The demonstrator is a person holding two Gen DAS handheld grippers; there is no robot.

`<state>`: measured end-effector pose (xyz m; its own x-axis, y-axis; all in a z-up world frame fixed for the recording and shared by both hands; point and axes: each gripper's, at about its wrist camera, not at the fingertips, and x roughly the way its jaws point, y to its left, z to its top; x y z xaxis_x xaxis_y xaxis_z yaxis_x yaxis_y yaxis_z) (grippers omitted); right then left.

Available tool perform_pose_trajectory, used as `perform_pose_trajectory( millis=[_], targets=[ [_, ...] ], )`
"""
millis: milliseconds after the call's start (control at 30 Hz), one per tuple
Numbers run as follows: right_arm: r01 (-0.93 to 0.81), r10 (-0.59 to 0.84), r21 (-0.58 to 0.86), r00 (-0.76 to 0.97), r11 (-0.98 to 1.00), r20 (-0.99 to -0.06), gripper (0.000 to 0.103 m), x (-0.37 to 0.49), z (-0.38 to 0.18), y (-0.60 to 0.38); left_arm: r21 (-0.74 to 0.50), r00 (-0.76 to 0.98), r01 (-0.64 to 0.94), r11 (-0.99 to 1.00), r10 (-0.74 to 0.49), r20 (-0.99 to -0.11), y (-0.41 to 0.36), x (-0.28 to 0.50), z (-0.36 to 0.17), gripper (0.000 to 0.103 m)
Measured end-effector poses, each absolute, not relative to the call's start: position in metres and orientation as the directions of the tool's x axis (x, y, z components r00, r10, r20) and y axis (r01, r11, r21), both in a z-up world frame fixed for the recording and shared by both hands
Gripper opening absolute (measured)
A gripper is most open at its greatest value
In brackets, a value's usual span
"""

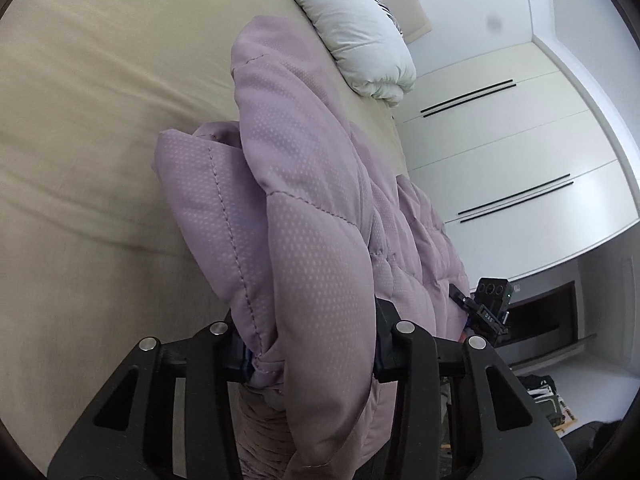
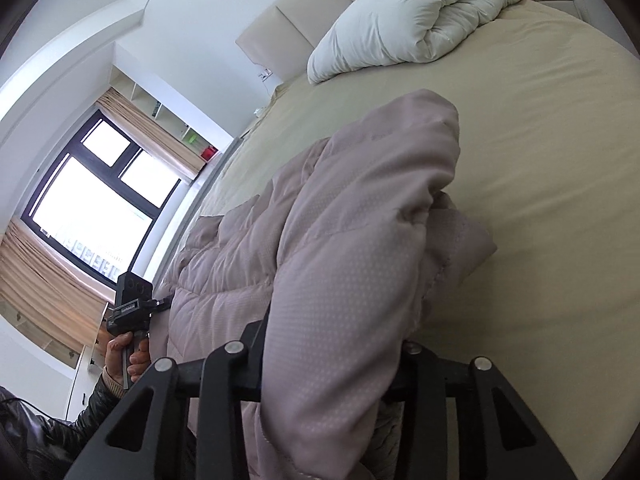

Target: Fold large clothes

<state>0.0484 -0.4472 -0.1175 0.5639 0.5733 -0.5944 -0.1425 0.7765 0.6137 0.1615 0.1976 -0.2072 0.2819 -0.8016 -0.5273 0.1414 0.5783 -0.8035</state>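
Two grippers each clamp a thick bunch of the same lilac padded jacket (image 1: 304, 208), so you have it held at both ends. Nearest you, the left gripper (image 1: 308, 354) has its jaws closed on a stitched, puffy edge, and the right gripper (image 2: 332, 364) is closed on a similar fold. The jacket hangs between them and drapes forward onto the beige bed (image 1: 100, 140), its far end resting on the sheet.

It looks soft, bulky and light, with a smooth dotted shell that will likely slide in the jaws; you should keep your hold on seams or hems, where the padding bunches and gives the jaws something to bite.

The left view alone shows the white wardrobe doors (image 1: 500, 152) to the right and the other gripper's camera behind the jacket. The right view alone shows your left hand (image 2: 128, 354) on its handle, the dark sleeve, and the window (image 2: 100, 196) at far left. Farthest off, both show the white duvet (image 2: 420, 12) bundled at the head of the bed.
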Motion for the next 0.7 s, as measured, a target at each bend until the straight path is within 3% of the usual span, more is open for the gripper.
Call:
perform_pose_trajectory(
  millis=[133,200,300,400,600,700],
  targets=[
    [-0.103,0.581,0.632,0.526,0.768,-0.621,0.044,0.028,-0.147,-0.441,-0.8,0.241,0.081,0.595,-0.79,-0.563,0.218,0.147,-0.244,0.044],
    [-0.031,0.58,0.665,0.522,0.746,-0.625,0.053,0.032,-0.177,-0.452,-0.825,0.242,0.033,0.564,-0.805,-0.541,0.224,0.149,-0.269,0.057],
    [0.026,0.607,0.739,0.551,0.673,-0.573,0.063,0.034,-0.213,-0.469,-0.85,0.26,0.008,0.527,-0.822,-0.507,0.231,0.145,-0.282,0.06],
    [0.029,0.597,0.744,0.576,0.667,-0.558,0.066,0.031,-0.22,-0.471,-0.85,0.268,0.008,0.526,-0.82,-0.505,0.235,0.137,-0.284,0.061],
    [0.115,0.521,0.709,0.599,0.696,-0.608,0.071,0.004,-0.202,-0.488,-0.823,0.372,0.004,0.569,-0.764,-0.527,0.251,0.12,-0.257,0.06],
    [0.17,0.4,0.639,0.654,0.75,-0.643,0.071,-0.029,-0.173,-0.499,-0.682,0.515,0.07,0.728,-0.612,-0.6,0.27,0.086,-0.208,0.061]
  ],
)
